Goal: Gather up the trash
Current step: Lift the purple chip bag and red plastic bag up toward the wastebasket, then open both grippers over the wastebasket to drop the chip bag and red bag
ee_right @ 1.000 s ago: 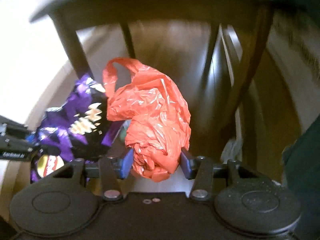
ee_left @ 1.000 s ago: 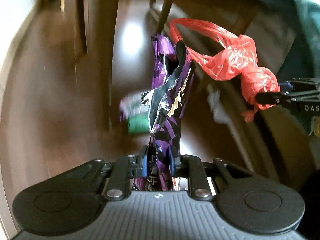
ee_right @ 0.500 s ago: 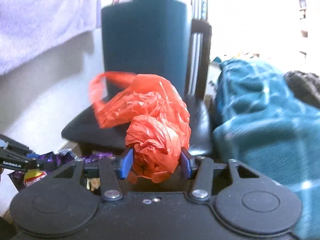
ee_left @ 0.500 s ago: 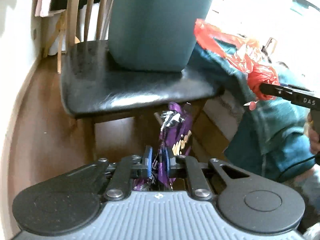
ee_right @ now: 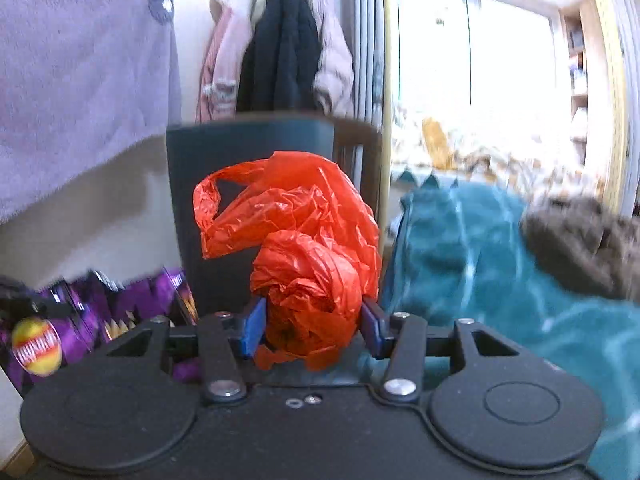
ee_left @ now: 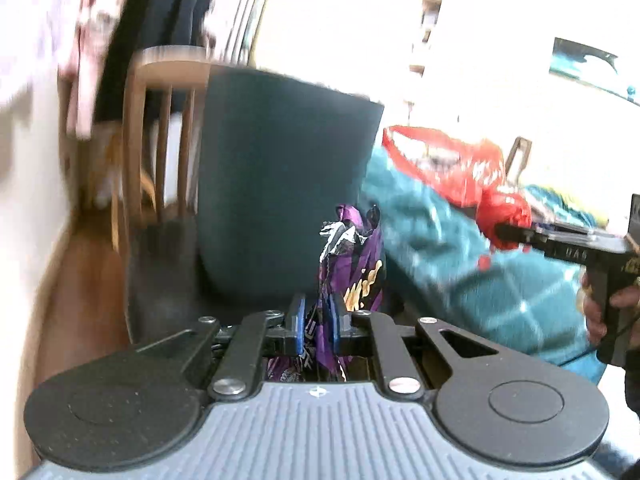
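My left gripper (ee_left: pixel 318 328) is shut on a crumpled purple snack wrapper (ee_left: pixel 352 264), held upright in front of a dark teal bin (ee_left: pixel 280 192). My right gripper (ee_right: pixel 312 330) is shut on a crumpled red plastic bag (ee_right: pixel 304 256), level with the bin's (ee_right: pixel 248 184) upper wall. The red bag also shows in the left wrist view (ee_left: pixel 460 168), to the right of the bin. The purple wrapper shows at the lower left of the right wrist view (ee_right: pixel 100 312). The bin's inside is hidden.
The bin stands on a dark chair seat (ee_left: pixel 160 272) with a wooden slatted back (ee_left: pixel 160 128). A teal checked blanket (ee_right: pixel 500 280) lies right of the bin. Coats (ee_right: pixel 280 40) hang on the wall behind. A purple fleece (ee_right: pixel 80 80) hangs at the left.
Both grippers have risen from floor level under the chair to the height of the bin, each still holding its trash. The views now look level at the bin's wall.
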Tool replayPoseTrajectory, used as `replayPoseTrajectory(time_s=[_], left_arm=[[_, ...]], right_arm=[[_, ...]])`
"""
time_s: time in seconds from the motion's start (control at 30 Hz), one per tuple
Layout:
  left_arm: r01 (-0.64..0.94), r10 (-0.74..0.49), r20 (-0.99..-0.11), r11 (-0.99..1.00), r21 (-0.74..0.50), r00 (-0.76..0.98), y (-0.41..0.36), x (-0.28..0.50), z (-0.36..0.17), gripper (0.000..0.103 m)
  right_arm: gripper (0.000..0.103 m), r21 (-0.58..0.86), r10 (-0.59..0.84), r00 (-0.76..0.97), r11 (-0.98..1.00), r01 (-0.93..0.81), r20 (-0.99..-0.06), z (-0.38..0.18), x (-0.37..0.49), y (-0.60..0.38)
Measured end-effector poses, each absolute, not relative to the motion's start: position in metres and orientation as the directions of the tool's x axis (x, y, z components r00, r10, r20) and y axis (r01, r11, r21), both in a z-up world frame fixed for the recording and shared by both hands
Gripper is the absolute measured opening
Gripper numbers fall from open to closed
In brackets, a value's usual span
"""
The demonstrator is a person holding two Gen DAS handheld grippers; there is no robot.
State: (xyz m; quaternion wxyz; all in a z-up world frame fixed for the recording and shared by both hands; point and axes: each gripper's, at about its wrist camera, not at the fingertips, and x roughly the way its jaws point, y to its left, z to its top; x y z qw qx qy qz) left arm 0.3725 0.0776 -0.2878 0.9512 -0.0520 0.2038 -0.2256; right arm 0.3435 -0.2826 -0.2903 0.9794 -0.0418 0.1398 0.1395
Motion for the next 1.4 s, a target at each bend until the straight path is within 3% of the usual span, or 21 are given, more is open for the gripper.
replayPoseTrajectory(time_s=[0.33, 0.63, 0.9, 1.13, 1.4], left_arm=[[0.389, -0.395, -0.098, 0.918, -0.074, 0.913, 0.062, 0.372, -0.144, 0.012], [0.209, -0.208, -0.034, 0.978, 0.006, 0.977, 0.016, 0.437, -0.077, 0.012], [0.092, -0.088, -0.096, 0.995, 0.045, 0.992, -0.017, 0.520, -0.081, 0.012], [0.074, -0.072, -0.104, 0.997, 0.013, 0.992, -0.025, 0.551, -0.088, 0.012], [0.048, -0.036, -0.186, 0.997, 0.061, 0.982, -0.031, 0.581, -0.103, 0.012]], right_arm=[[0.049, -0.144, 0.255, 0.960, 0.952, -0.271, -0.117, -0.197, 0.368, -0.263], [0.049, -0.172, 0.221, 0.967, 0.955, -0.241, -0.125, -0.158, 0.431, -0.226], [0.049, -0.221, 0.184, 0.966, 0.950, -0.221, -0.179, -0.155, 0.484, -0.180], [0.049, -0.199, 0.181, 0.954, 0.953, -0.230, -0.240, -0.165, 0.516, -0.167], [0.051, -0.253, 0.170, 0.933, 0.933, -0.256, -0.318, -0.179, 0.533, -0.147]])
